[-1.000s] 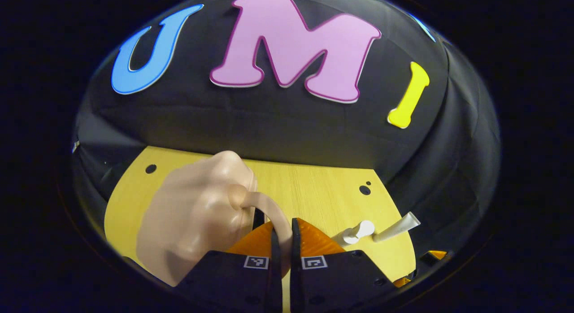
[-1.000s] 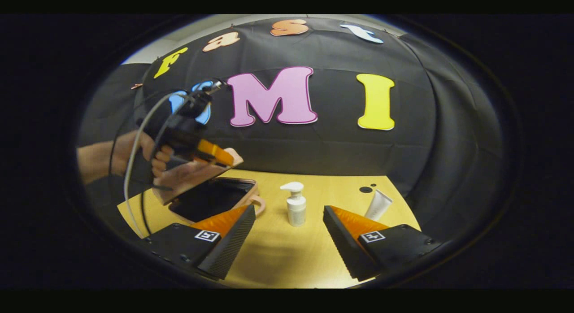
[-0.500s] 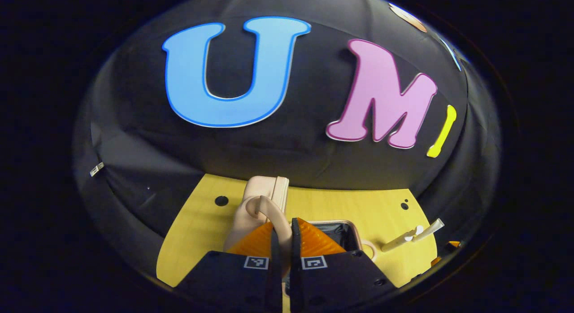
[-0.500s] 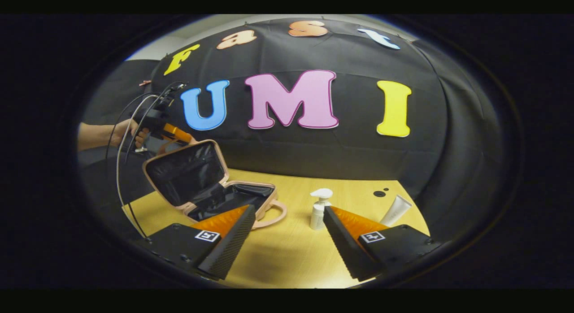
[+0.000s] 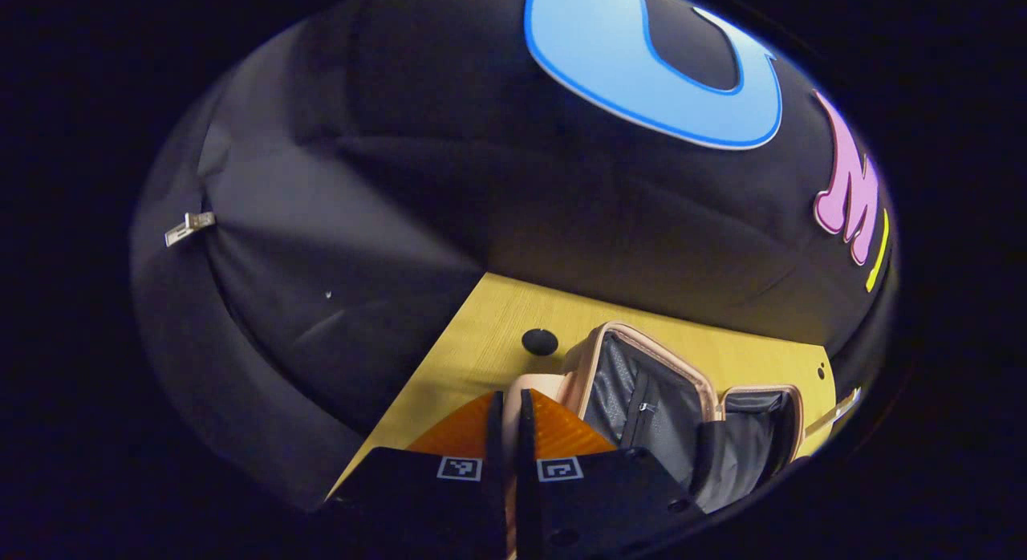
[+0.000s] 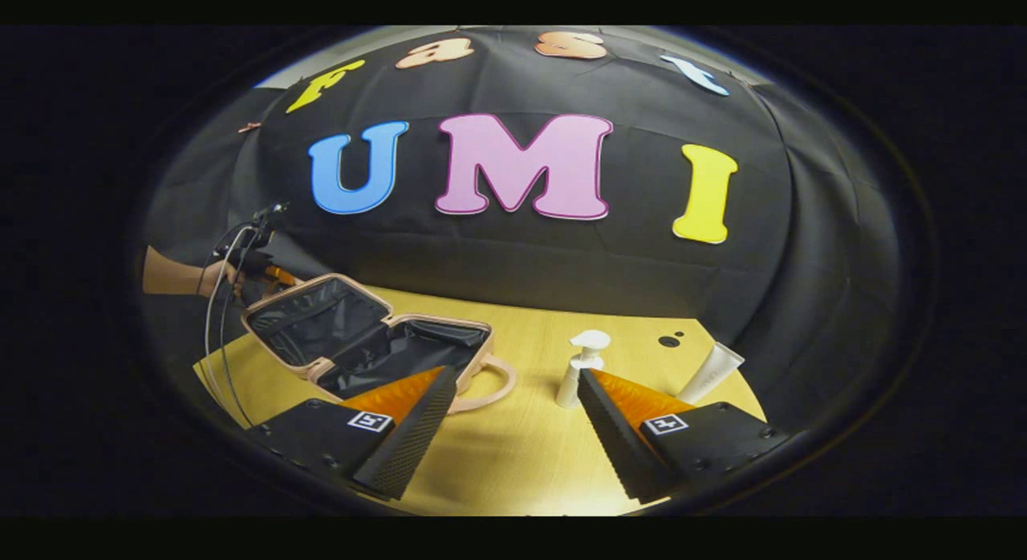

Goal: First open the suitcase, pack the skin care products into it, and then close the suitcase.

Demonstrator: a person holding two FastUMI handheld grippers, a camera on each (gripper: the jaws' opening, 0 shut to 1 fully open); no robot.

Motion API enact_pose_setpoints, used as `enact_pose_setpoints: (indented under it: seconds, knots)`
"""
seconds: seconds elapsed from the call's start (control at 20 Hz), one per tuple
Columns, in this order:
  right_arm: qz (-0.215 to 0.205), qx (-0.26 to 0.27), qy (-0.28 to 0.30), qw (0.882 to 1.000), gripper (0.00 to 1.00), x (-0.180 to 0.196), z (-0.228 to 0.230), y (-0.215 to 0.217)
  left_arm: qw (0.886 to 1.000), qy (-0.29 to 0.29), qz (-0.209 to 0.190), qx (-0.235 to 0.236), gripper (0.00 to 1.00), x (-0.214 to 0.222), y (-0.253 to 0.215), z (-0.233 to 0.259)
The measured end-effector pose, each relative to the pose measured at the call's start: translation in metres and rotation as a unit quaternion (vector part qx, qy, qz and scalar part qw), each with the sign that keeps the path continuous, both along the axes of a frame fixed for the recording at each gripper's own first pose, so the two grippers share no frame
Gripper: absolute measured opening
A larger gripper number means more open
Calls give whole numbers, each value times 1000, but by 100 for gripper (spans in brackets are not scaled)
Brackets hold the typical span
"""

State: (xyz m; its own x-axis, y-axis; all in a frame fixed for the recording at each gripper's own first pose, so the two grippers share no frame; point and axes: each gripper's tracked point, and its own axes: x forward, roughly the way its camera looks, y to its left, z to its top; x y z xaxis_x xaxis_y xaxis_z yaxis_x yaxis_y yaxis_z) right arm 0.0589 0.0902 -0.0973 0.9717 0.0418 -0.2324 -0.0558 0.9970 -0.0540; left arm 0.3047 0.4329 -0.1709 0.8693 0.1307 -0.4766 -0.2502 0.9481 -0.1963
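Two views: left gripper [image 5: 507,407] clamped on suitcase lid handle [image 5: 525,387]; right gripper [image 6: 513,399] wide apart, empty, before pump bottle [image 6: 579,367].

One open pink hard-shell suitcase with black lining [image 6: 365,347] lay on the one yellow wooden counter [image 6: 513,456]. Two skin care products stood at two o'clock: one white pump bottle [image 6: 579,369] and one white squeeze tube [image 6: 709,372].

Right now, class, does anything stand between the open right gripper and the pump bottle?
Nothing visible does. In the right gripper view the right gripper is open and the pump bottle stands upright on the table just ahead, near its right finger, with bare tabletop between. The open suitcase lies off to the left.
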Motion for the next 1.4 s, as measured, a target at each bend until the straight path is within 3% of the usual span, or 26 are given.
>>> enact_pose_setpoints:
  seconds: [0.1, 0.2, 0.25, 0.35, 0.45, 0.5, 0.55, 0.65, 0.7, 0.75, 0.9, 1.0, 1.15, 1.4]
  knots:
    - [-11, 2, 5, 1000, 97, 3, -8, 2, 1000, 24, -4, 2, 14, 6, 4, -34]
    - [-14, 5, 8, 1000, 97, 7, -12, 5, 999, 33, -2, -10, 6, 8, -2, -38]
    - [-15, 1, 11, 1000, 97, 8, -15, 6, 999, 30, -2, -17, 11, 9, -3, -35]
    - [-17, -3, 10, 1000, 97, 10, -15, 4, 999, 42, 3, -5, 11, -1, 10, -32]
    - [-21, 2, 7, 1000, 97, 11, -12, -1, 999, 49, 14, 11, 31, -9, 22, -26]
    - [-23, 2, 6, 1000, 97, 12, -11, -4, 999, 35, 16, 21, 51, -15, 25, -16]
    - [-25, 2, 6, 1000, 97, 13, -11, -8, 999, 13, 31, 40, 48, -25, 33, 5]
    - [-34, 4, 8, 999, 98, 14, -12, -20, 996, -50, 52, 61, 77, -48, 35, 55]
    - [-41, 8, 9, 999, 97, 14, -12, -27, 994, -77, 54, 60, 98, -66, 24, 80]
    - [-48, 10, 7, 999, 97, 14, -12, -35, 992, -102, 52, 61, 97, -78, 9, 99]
    - [-60, 6, -3, 998, 97, 12, -8, -56, 983, -161, 36, 77, 97, -114, -56, 137]
    - [-70, 2, -21, 997, 97, 9, 1, -84, 980, -183, -13, 82, 97, -142, -155, 142]
    - [-87, 4, -28, 996, 97, 4, 0, -123, 977, -175, -110, 46, 96, -156, -312, 116]
    - [-111, 11, -19, 994, 97, -8, -12, -174, 964, -178, -194, 22, 96, -139, -481, 72]
